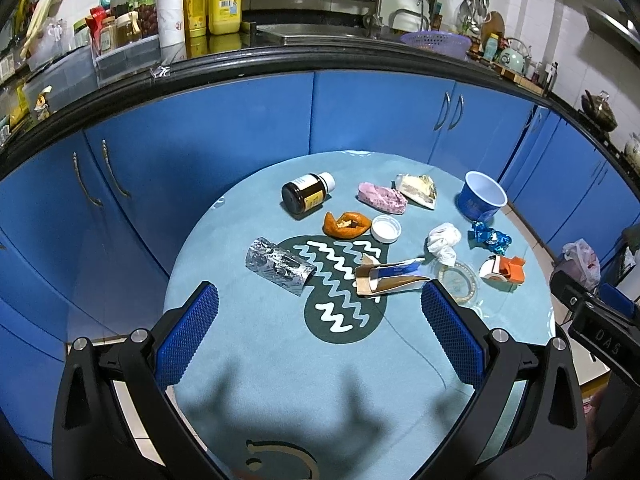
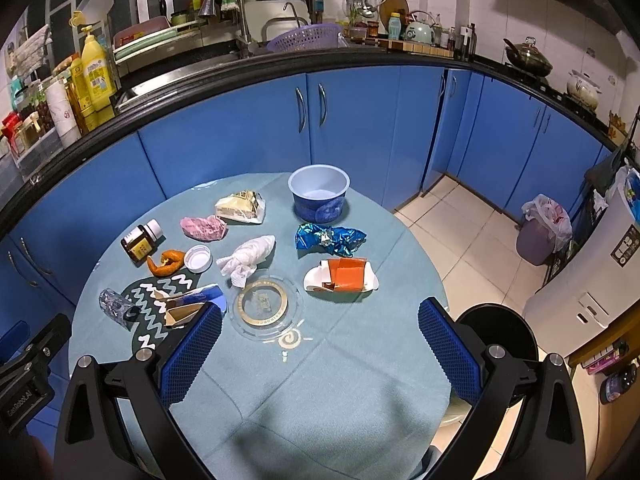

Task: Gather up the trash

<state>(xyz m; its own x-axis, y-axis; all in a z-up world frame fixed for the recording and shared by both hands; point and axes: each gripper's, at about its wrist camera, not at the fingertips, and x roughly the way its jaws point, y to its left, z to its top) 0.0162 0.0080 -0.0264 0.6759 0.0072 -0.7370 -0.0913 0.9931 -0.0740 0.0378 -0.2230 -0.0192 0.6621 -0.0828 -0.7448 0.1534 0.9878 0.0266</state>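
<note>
Both grippers hang over the round table (image 1: 240, 360) with fingers spread wide, holding nothing. Ahead of the left gripper (image 1: 320, 332) lie a crumpled silver wrapper (image 1: 278, 266) and a torn paper carton (image 1: 390, 278). Beyond the right gripper (image 2: 320, 344) lie a clear lid (image 2: 266, 304), a white tissue (image 2: 248, 260), blue foil (image 2: 330, 239) and a blue cup (image 2: 319, 193).

- Evenly bright, cool overhead light.
- Soft dark shadows across the near surface (image 1: 320, 400).
- Glare on the glossy cabinet doors (image 2: 360, 120).
- Strong fisheye bending at the edges, black corners.
- Sharp centre focus.
</note>
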